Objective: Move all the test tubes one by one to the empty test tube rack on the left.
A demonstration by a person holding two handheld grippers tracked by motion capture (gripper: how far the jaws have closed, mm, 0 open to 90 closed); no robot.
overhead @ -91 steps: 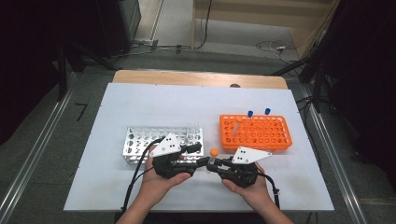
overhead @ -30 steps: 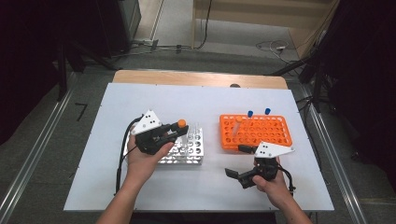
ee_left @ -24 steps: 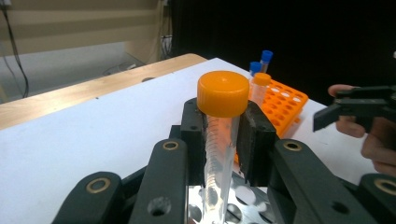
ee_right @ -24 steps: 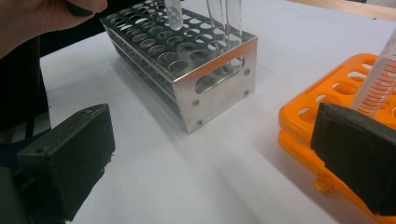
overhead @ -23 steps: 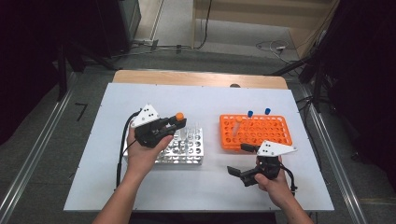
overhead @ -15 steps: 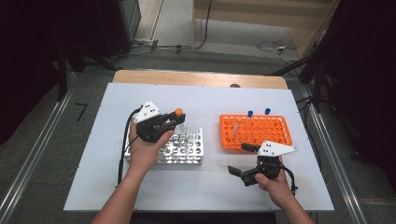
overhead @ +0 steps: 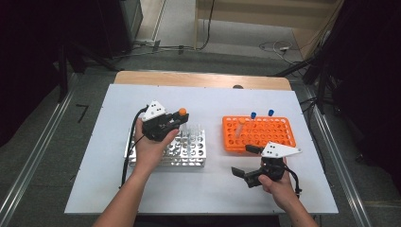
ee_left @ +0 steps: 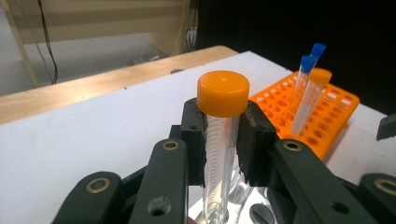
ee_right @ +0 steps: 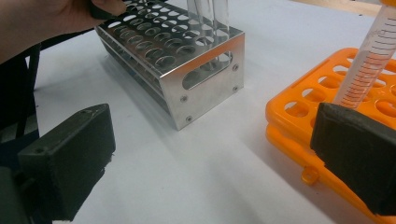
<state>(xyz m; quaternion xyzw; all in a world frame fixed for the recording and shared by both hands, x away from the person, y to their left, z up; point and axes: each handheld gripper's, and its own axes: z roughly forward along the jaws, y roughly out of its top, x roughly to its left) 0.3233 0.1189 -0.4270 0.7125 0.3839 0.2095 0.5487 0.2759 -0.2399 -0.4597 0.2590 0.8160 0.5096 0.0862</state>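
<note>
From the high view, an orange-capped tube (overhead: 182, 113) is being carried by the left gripper (overhead: 176, 120) over the metal rack (overhead: 196, 153) on the worktop (overhead: 108, 189), so the placing step looks underway; next it probably needs lining up over a free hole and lowering straight. In the left gripper view, the jaws are clamped on the tube just under its cap. In the right gripper view, the jaws are wide apart, nothing held, beside the orange rack (ee_right: 303, 109).
</note>
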